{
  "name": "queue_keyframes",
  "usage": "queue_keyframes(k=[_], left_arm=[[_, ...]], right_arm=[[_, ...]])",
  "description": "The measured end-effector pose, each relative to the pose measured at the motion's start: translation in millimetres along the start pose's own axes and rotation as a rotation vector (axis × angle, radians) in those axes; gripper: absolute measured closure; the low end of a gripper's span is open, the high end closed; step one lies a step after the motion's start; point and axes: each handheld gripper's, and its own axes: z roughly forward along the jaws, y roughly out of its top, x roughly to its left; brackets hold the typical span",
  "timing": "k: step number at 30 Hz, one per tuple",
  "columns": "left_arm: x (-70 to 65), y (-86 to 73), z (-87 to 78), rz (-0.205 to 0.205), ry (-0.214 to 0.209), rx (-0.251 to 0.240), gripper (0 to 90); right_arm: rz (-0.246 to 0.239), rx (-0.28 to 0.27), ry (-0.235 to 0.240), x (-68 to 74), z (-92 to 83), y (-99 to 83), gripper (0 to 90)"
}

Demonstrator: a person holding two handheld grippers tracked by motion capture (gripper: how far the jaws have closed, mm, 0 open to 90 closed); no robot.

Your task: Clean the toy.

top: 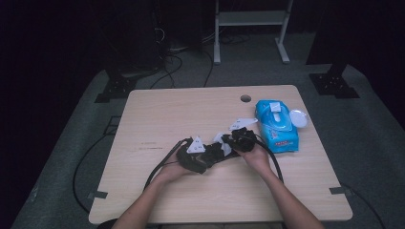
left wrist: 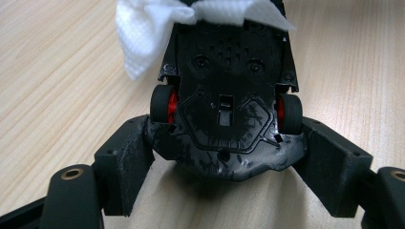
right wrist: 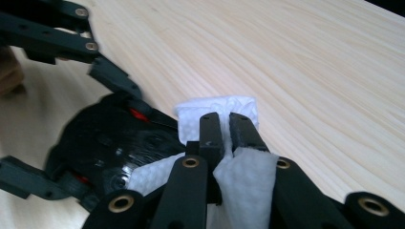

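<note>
A black toy car [left wrist: 224,105] with red wheel hubs lies underside up between the jaws of my left gripper [left wrist: 224,167], which is shut on its smeared, glossy end. A white wet wipe [left wrist: 143,28] drapes over the car's far end. My right gripper [right wrist: 225,131] is shut on that wipe [right wrist: 248,181], pressing it against the car [right wrist: 110,148]. In the high view both grippers meet at the table's middle, the left gripper [top: 210,155] holding the car and the right gripper [top: 234,143] holding the wipe [top: 225,149].
A blue pack of wet wipes [top: 277,125] lies at the right of the wooden table [top: 157,109], its white lid [top: 298,117] open. A round hole [top: 245,98] sits near the table's far edge. Black cables trail from both grippers.
</note>
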Motion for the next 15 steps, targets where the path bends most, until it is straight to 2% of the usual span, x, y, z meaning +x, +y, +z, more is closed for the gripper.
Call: queue_keyframes(k=[1,2,4,6,8,9,12,15], left_arm=[[-0.3,0.6,0.3,0.005,0.001,0.004,23.6],[-1.0,1.1,0.7,0.005,0.003,0.006,23.6],[-1.8,1.5,1.4,0.014,0.005,0.006,23.6],[-1.9,1.7,1.4,0.01,0.003,0.006,23.6],[-0.9,0.5,0.2,0.006,-0.001,0.005,23.6],[-0.5,-0.1,-0.3,0.008,-0.002,0.004,23.6],[0.1,-0.8,-0.8,0.003,-0.004,0.001,23.6],[1.0,-1.3,-1.2,0.0,-0.009,0.001,23.6]], right_arm=[[0.004,0.0,0.001,-0.9,-0.6,-0.4,83.3],[-0.011,0.0,-0.003,1.4,0.1,0.1,83.4],[-0.014,-0.009,0.032,10.5,4.7,2.8,83.3],[-0.038,-0.017,0.061,22.0,11.8,5.8,83.2],[-0.06,-0.02,0.073,27.2,15.3,8.1,83.2],[-0.062,-0.016,0.076,26.4,14.8,8.3,83.1],[-0.051,0.001,0.033,12.9,4.9,3.2,83.2],[-0.01,0.015,-0.015,-7.2,-12.5,-7.2,83.1]])
